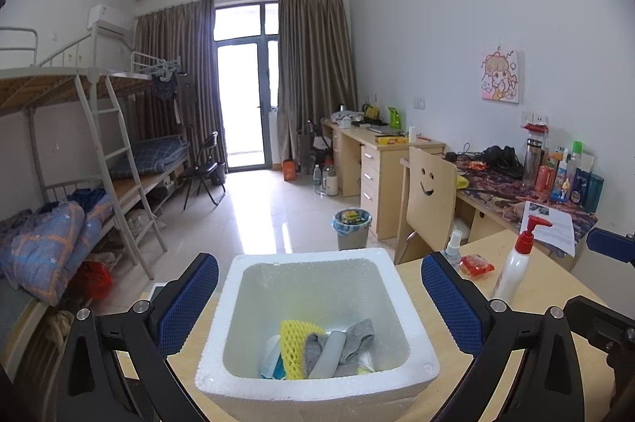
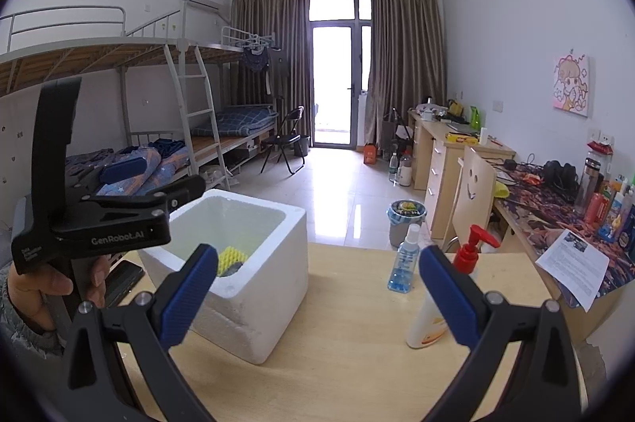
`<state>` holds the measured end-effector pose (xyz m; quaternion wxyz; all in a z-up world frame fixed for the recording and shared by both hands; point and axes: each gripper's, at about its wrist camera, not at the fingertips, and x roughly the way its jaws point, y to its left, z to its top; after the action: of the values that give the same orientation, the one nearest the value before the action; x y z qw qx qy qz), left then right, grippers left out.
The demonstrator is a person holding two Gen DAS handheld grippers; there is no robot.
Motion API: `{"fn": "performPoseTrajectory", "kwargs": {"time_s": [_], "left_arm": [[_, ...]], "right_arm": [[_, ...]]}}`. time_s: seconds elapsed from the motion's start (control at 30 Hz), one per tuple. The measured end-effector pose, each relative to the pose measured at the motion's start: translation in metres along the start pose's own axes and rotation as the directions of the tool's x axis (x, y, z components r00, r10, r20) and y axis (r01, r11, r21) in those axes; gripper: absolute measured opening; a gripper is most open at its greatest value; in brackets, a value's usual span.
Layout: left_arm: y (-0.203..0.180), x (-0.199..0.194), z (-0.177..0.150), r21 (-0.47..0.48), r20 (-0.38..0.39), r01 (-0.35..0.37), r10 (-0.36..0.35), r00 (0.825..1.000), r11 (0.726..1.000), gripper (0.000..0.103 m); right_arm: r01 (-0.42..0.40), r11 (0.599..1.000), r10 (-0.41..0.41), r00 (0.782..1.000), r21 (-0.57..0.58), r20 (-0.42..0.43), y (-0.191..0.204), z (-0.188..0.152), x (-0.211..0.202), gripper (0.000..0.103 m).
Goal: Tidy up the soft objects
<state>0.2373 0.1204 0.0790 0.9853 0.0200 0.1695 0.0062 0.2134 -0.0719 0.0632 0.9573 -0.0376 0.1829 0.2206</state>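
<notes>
Soft objects, in a white foam box (image 1: 317, 303) at lower centre of the left wrist view: yellow foam net (image 1: 293, 346), grey sock (image 1: 349, 342), grey tube (image 1: 329, 354), lying heaped together on the box floor. Box stands on a wooden table (image 2: 357, 354).

Left gripper (image 1: 319, 299): blue pads wide apart, one on each side of the box opening, nothing between them.

Right gripper (image 2: 317, 295): pads apart, empty, held over the table.

Right of the box: blue spray bottle (image 2: 405, 263), white pump bottle with red head (image 2: 436, 311), red packet (image 1: 476, 265).
</notes>
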Motion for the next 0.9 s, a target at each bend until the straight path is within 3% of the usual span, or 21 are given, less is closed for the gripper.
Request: {"fn": "performPoseTrajectory", "kwargs": {"time_s": [0.47,0.9], "left_arm": [[-0.003,-0.035,0.003,0.0,0.037,-0.028,0.028,0.999,1.0,0.102],[-0.015,-0.093,-0.001,0.001,0.092,-0.031,0.031,0.995,1.0,0.102]], "right_arm": [[-0.018,1.0,0.018,0.999,-0.017,0.031,0.01,0.003,-0.018,0.102],[-0.017,1.0,0.019,0.996,-0.021,0.092,0.019,-0.002,-0.066,0.102]]}}
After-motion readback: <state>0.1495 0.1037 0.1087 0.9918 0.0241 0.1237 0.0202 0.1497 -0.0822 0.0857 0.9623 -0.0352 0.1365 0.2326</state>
